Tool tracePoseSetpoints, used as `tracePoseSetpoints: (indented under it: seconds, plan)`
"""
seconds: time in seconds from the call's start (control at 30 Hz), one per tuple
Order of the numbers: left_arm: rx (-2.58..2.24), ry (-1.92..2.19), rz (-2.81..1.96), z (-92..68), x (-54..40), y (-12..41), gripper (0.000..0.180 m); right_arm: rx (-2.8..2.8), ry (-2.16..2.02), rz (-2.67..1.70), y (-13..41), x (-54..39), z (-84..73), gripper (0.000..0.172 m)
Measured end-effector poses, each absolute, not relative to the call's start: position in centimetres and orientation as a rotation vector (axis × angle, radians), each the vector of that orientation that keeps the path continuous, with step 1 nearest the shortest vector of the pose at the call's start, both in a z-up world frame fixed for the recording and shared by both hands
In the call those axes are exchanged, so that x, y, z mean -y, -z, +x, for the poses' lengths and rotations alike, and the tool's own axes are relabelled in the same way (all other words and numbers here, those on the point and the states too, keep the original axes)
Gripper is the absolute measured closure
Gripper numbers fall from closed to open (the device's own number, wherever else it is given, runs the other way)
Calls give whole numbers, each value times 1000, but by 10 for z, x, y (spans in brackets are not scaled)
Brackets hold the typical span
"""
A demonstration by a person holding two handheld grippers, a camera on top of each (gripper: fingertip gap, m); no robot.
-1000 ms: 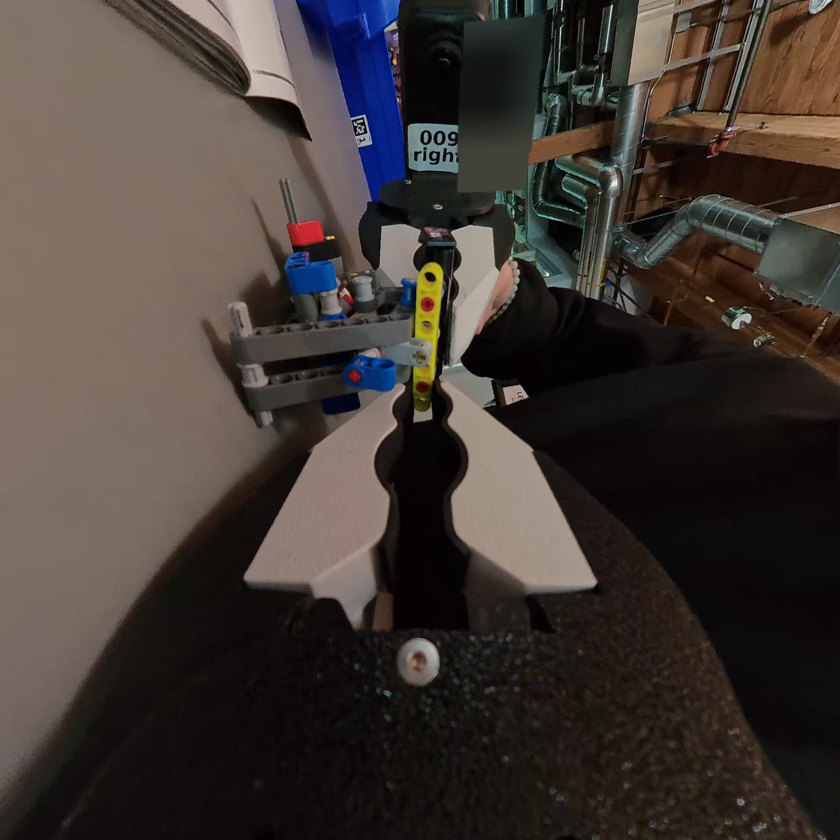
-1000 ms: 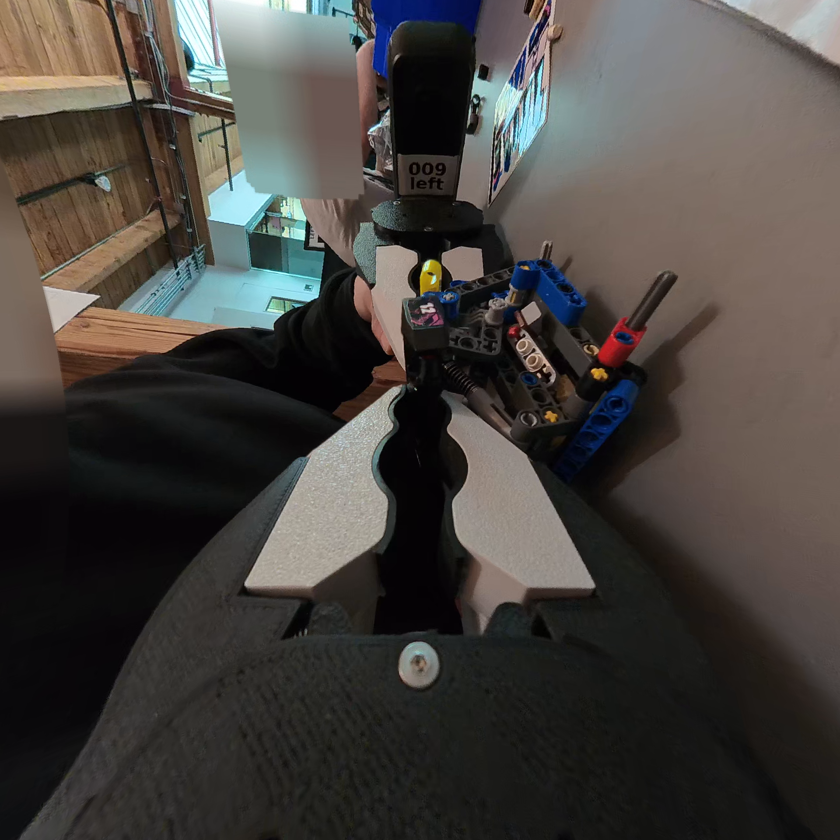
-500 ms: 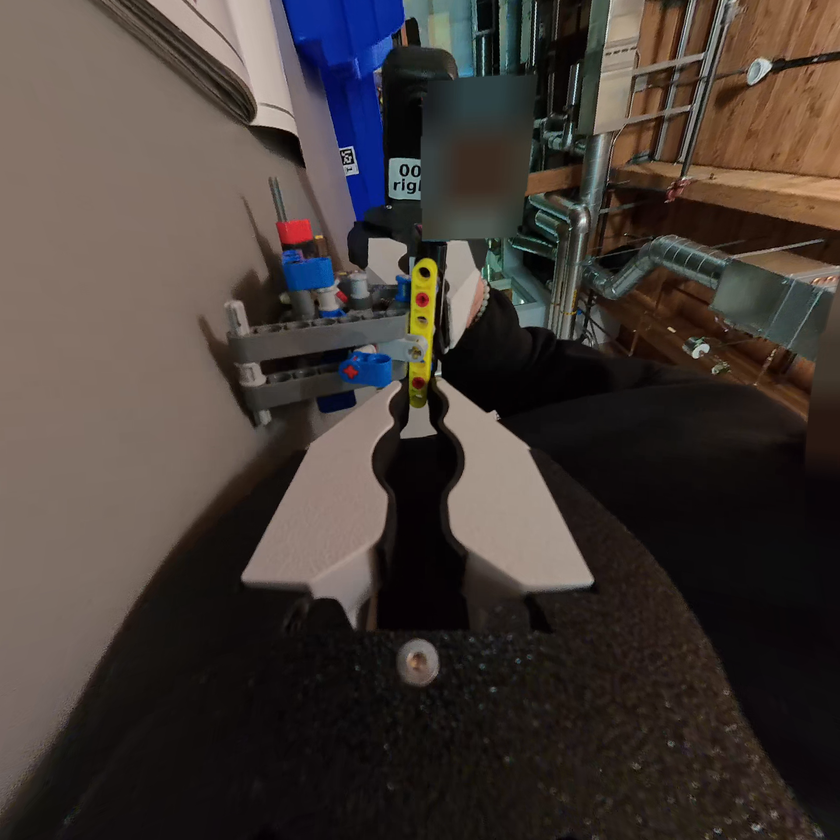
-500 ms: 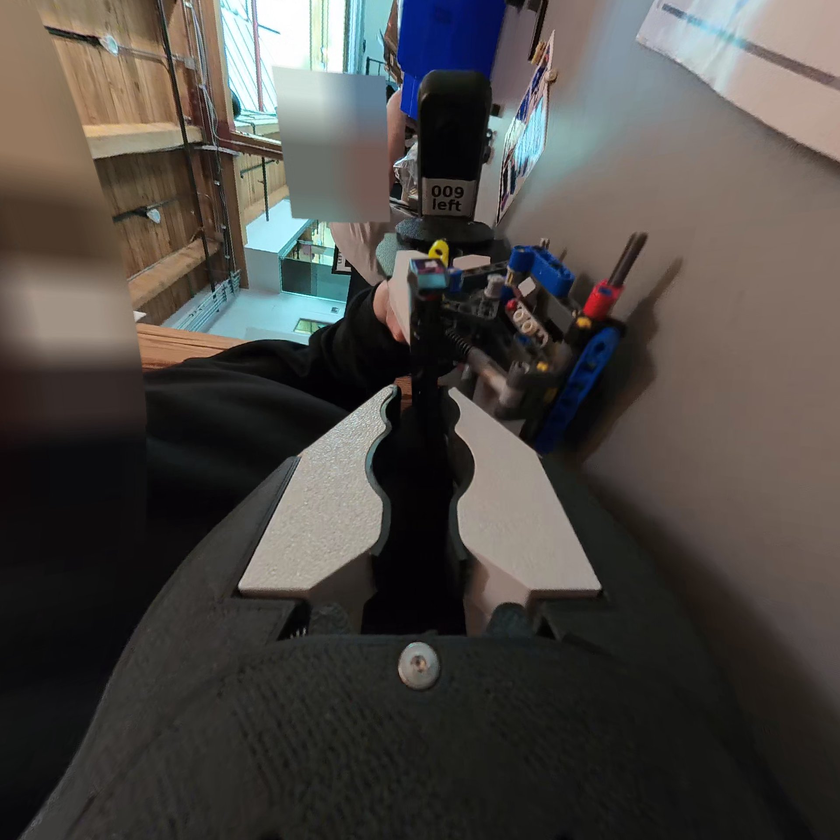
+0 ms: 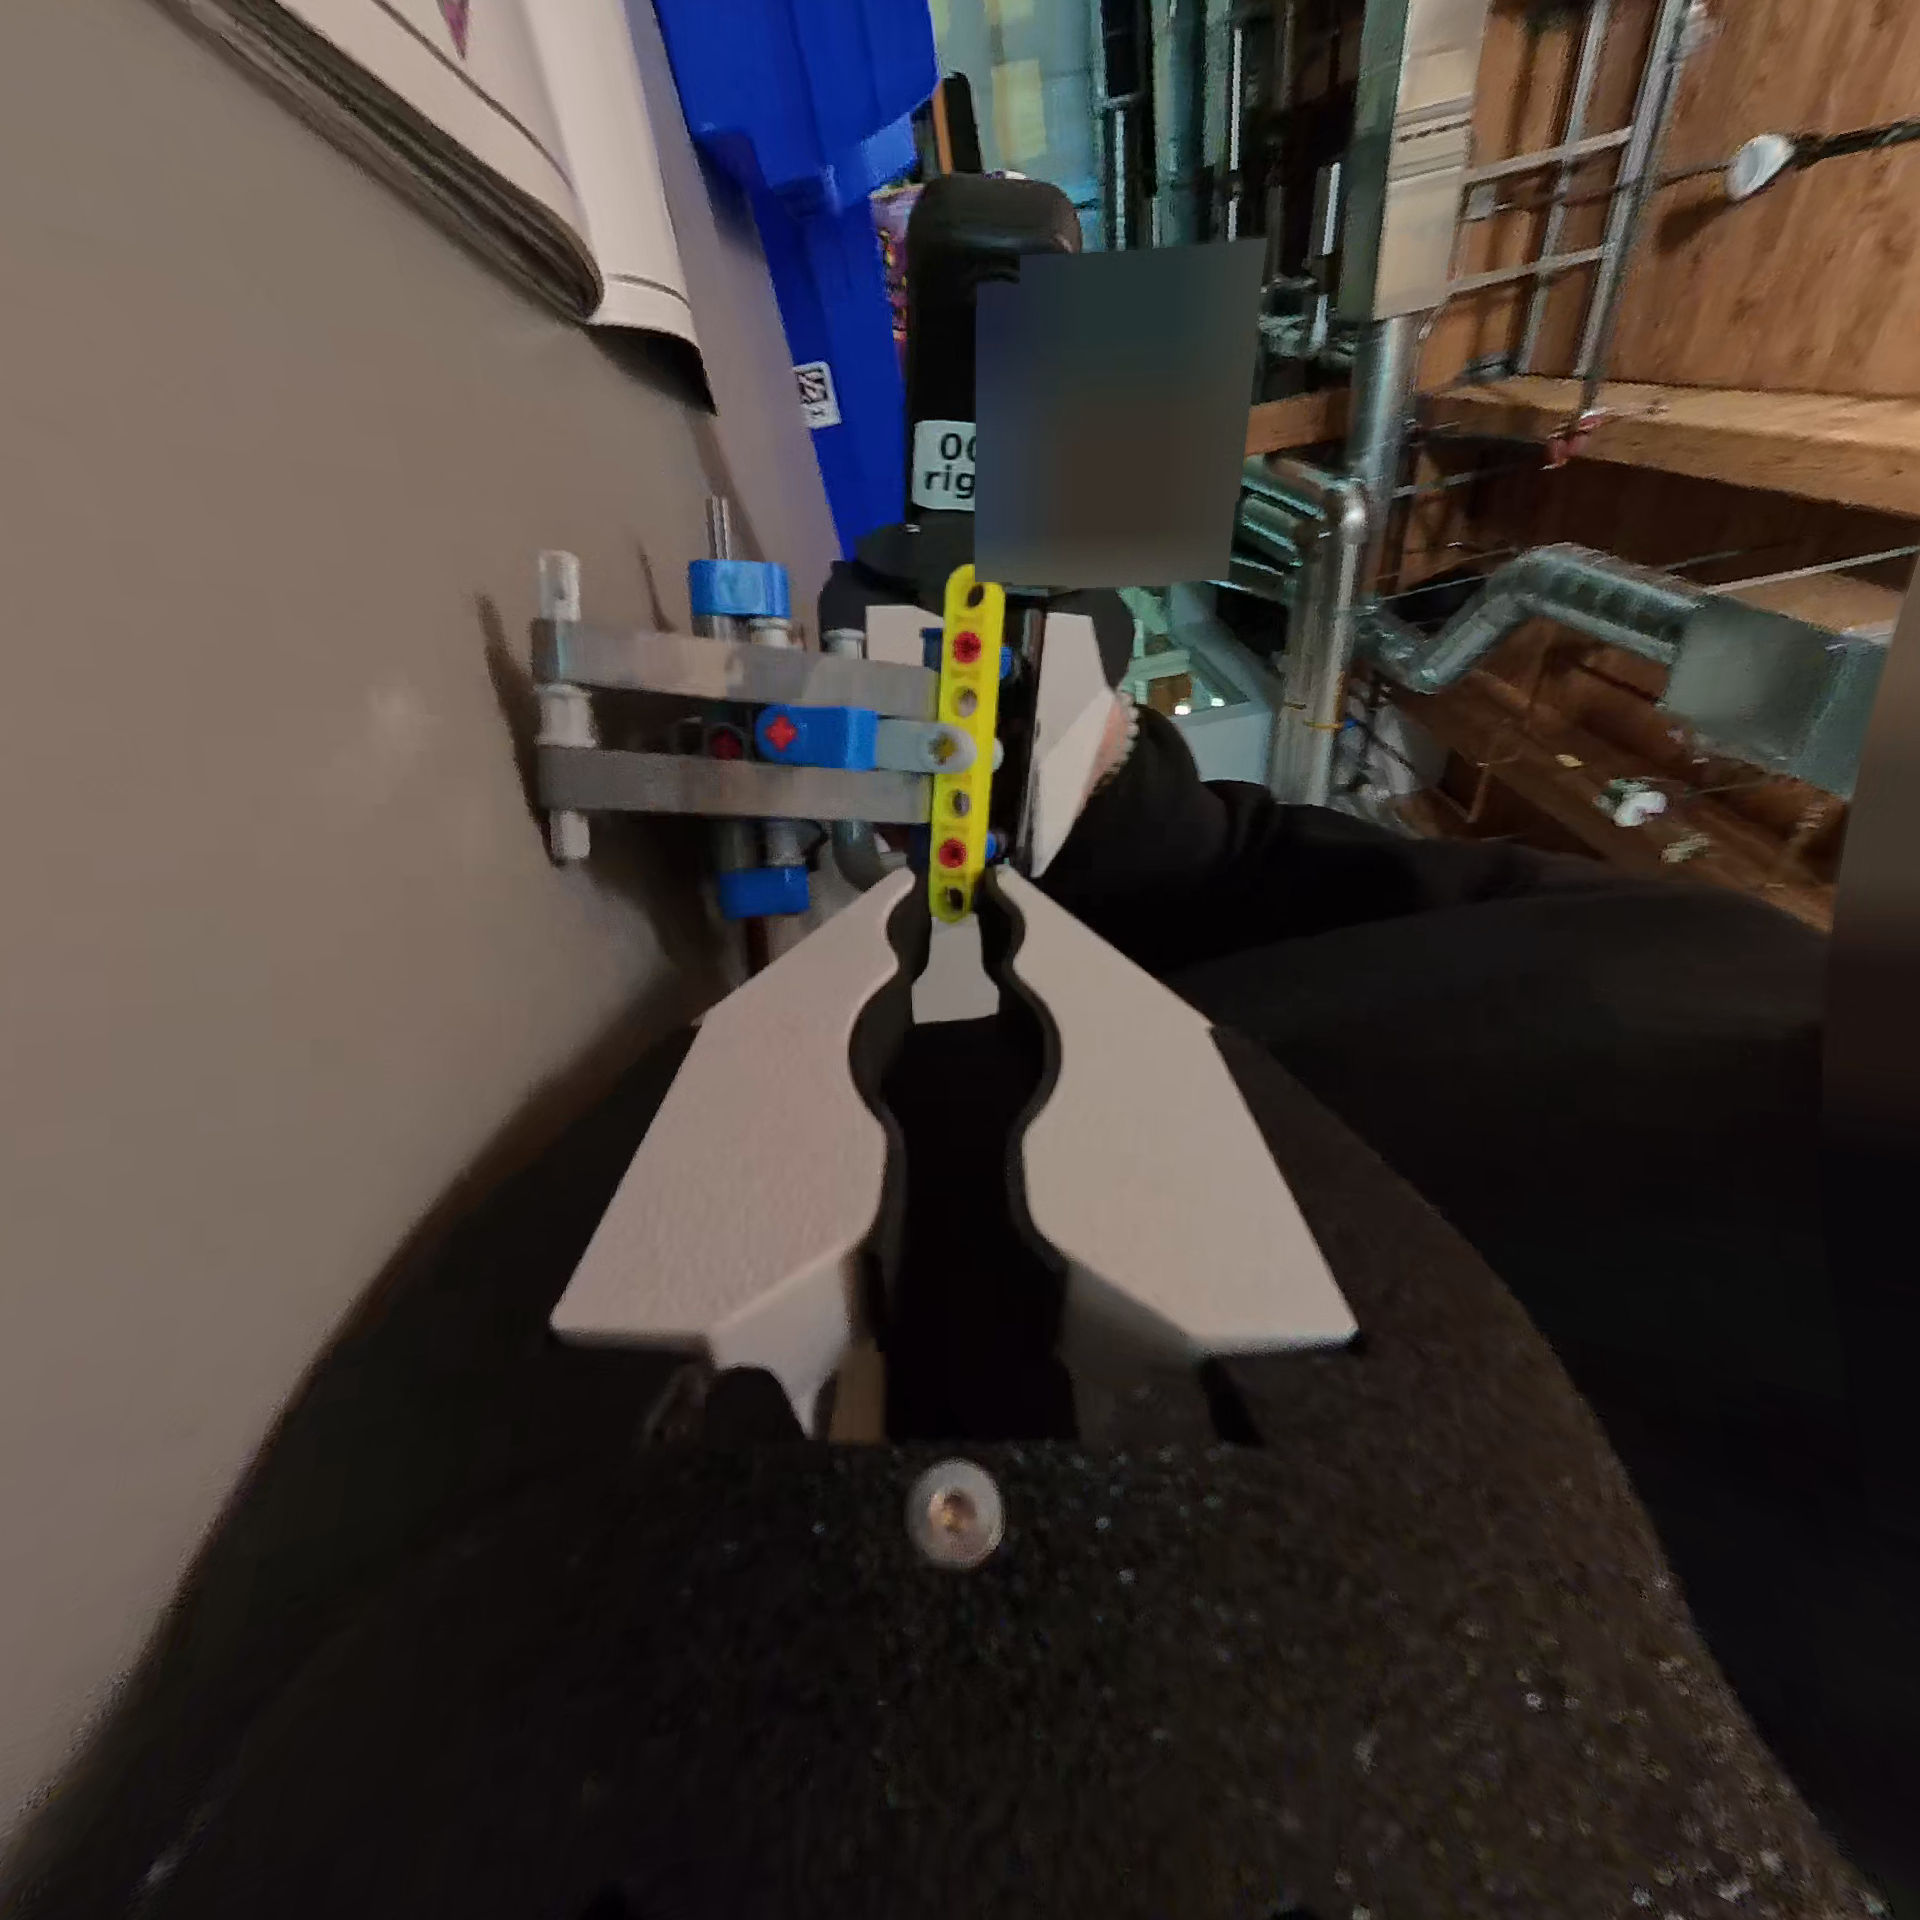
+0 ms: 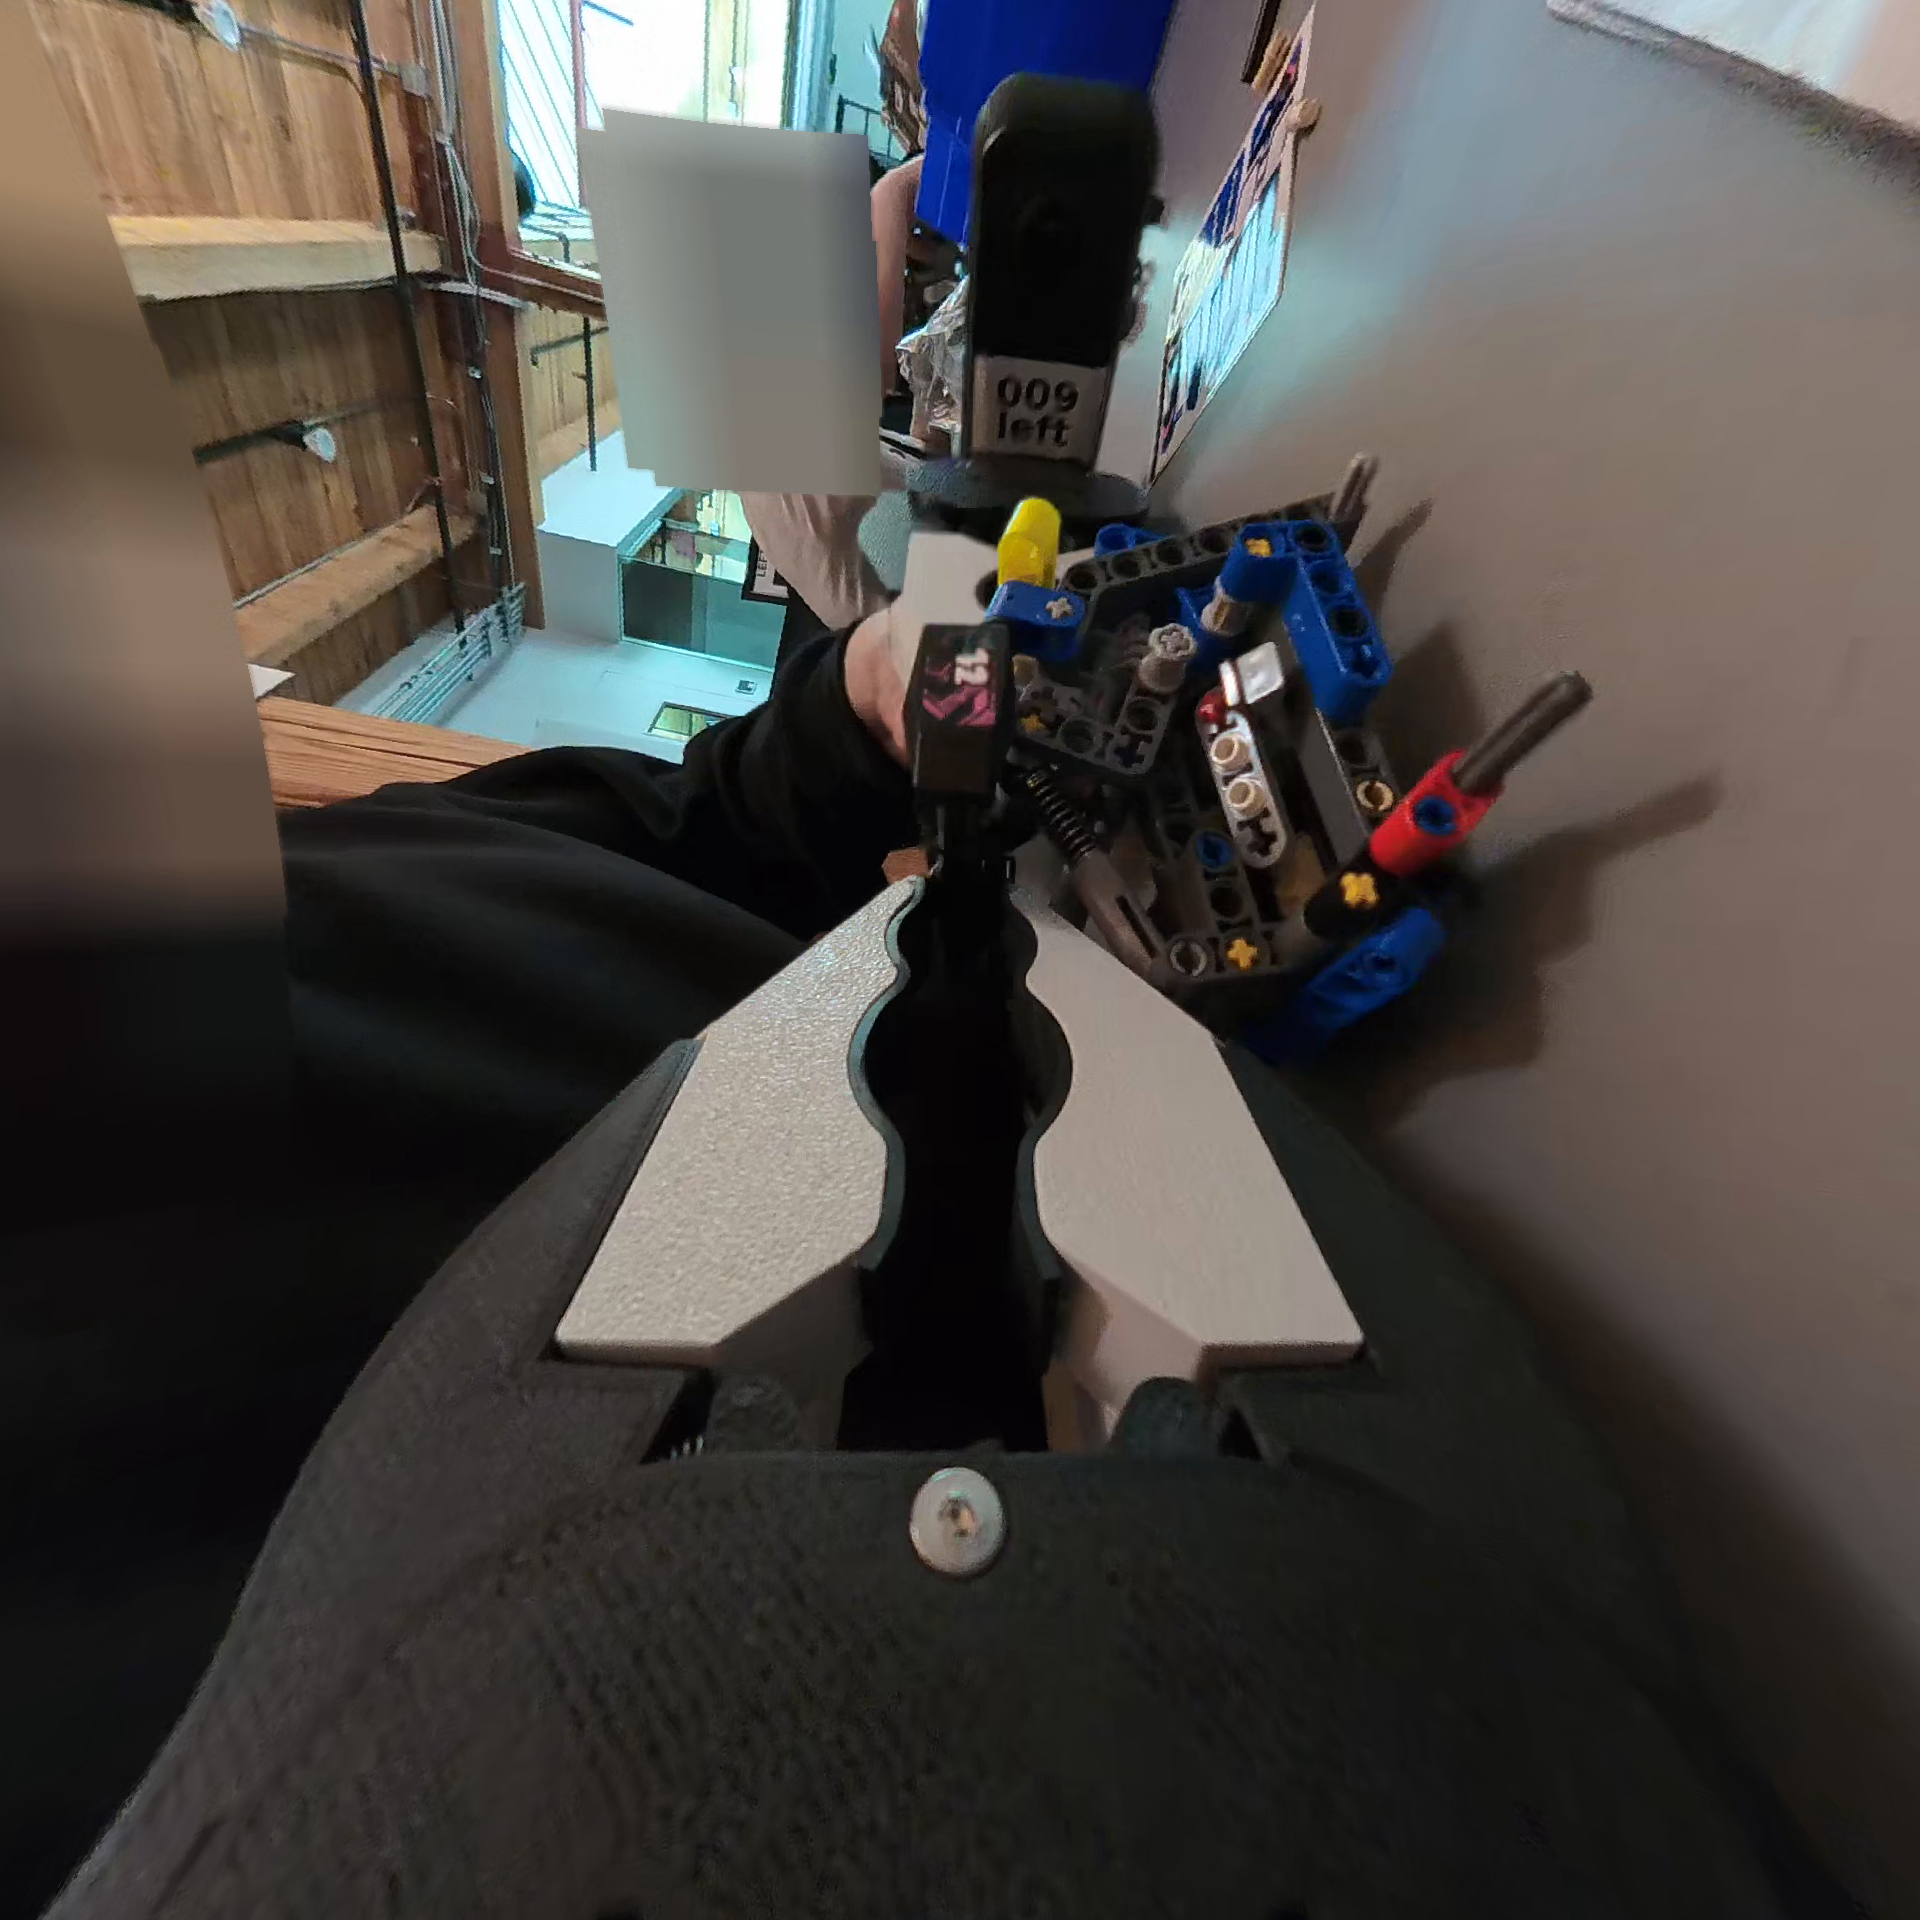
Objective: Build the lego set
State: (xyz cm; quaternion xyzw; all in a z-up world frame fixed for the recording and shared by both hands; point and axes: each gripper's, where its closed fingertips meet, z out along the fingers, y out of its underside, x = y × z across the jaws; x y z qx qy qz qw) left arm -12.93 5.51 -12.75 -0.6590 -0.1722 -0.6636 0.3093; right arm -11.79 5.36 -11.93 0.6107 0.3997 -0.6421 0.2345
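Gripping the yellow beam (image 5: 964, 748) of the brick assembly (image 6: 1226, 769), left gripper (image 5: 958, 902) closed; right gripper (image 6: 966, 883) clamps its black part (image 6: 961, 707). Opposed pulling risks separating joints.

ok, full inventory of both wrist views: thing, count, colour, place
Brick model: one, grey, black and blue, against the grey surface.
Yellow beam: one, on the model, lower end pinched between the left gripper's tips.
Black piece: one, with sticker, on the model, its stem clamped by the right gripper.
Red connector: one, on a dark axle.
Blue bin: one, behind.
Left gripper: white fingers.
Right gripper: white fingers.
Sleeves: black.
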Motion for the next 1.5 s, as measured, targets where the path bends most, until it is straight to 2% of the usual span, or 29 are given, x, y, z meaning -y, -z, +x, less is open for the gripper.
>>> tracePoseSetpoints:
  seconds: [0.4,0.5,0.67,0.73,0.77,1.2,1.5]
  plan:
    - [365,1883,-1804,-119,-43,127,174,-1078,1743,1644,120,-46,-110,162]
    - [354,1957,-1770,-118,-41,120,163,-1107,1729,1617,119,-45,-106,163]
    - [360,1971,-1773,-117,-42,120,162,-1114,1718,1588,119,-44,-104,163]
    - [397,1949,-1766,-119,-46,121,165,-1121,1721,1588,119,-45,-105,162]
    - [413,1908,-1776,-120,-48,124,174,-1114,1729,1585,118,-46,-106,163]
    - [347,1905,-1840,-110,-41,128,175,-1134,1704,1588,123,-54,-110,163]
    - [360,1871,-1767,-114,-48,122,175,-906,1784,1502,117,-61,-114,163]
